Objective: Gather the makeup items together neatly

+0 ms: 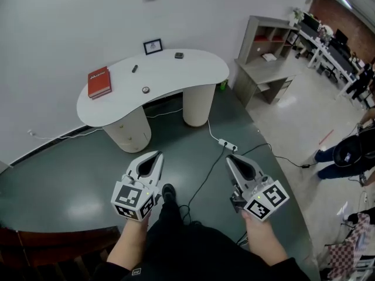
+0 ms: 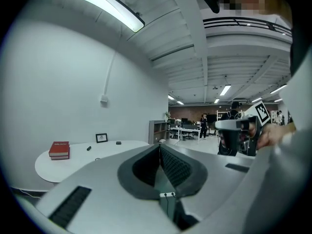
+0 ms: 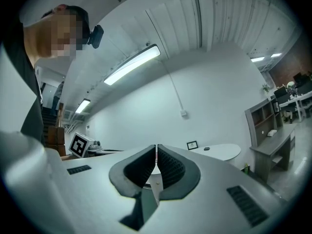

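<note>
Makeup items (image 1: 146,89) are seen lying spread out on the white table (image 1: 199,69), well apart from the left gripper (image 1: 156,156) and right gripper (image 1: 231,157), whose jaws are kept pressed together and empty, likely because nothing can be reached yet.

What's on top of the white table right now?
On the table: a red book, a picture frame, a dark stick, a dark case and a round compact. Nothing covers them; details are too small to make out.
</note>
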Tool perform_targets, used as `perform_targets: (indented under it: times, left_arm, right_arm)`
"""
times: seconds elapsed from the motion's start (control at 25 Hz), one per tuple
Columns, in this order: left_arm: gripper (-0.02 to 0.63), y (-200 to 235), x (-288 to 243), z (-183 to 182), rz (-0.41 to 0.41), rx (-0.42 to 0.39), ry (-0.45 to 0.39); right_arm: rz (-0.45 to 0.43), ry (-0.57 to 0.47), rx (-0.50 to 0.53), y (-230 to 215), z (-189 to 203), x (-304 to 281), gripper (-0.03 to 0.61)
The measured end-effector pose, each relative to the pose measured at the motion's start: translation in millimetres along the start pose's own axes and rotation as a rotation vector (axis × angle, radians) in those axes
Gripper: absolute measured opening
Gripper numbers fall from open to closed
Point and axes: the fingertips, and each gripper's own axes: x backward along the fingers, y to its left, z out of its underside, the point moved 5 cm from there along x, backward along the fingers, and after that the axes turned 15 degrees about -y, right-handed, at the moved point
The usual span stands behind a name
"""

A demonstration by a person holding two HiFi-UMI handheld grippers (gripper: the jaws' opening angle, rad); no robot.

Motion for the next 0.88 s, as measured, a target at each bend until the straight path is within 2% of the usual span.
perform_targets:
  times: [0.28,0.52,0.88]
  left_arm:
    - [0.014,80,-47,8,-0.026,0.015,-0.008]
    - [0.014,160,-100,3,-0.013,0.016,-0.019]
    - [0.014,269,-133,8,-0.026,0.047,0.010]
  right_arm:
    - [-0.010,0.028,-0.010,-33,22,-81,0.037]
    - [-0.007,0.053,-0.023,-67,39,-170,0.037]
    - [-0.073,0.074,-0.072,-73,78,-299,0.037]
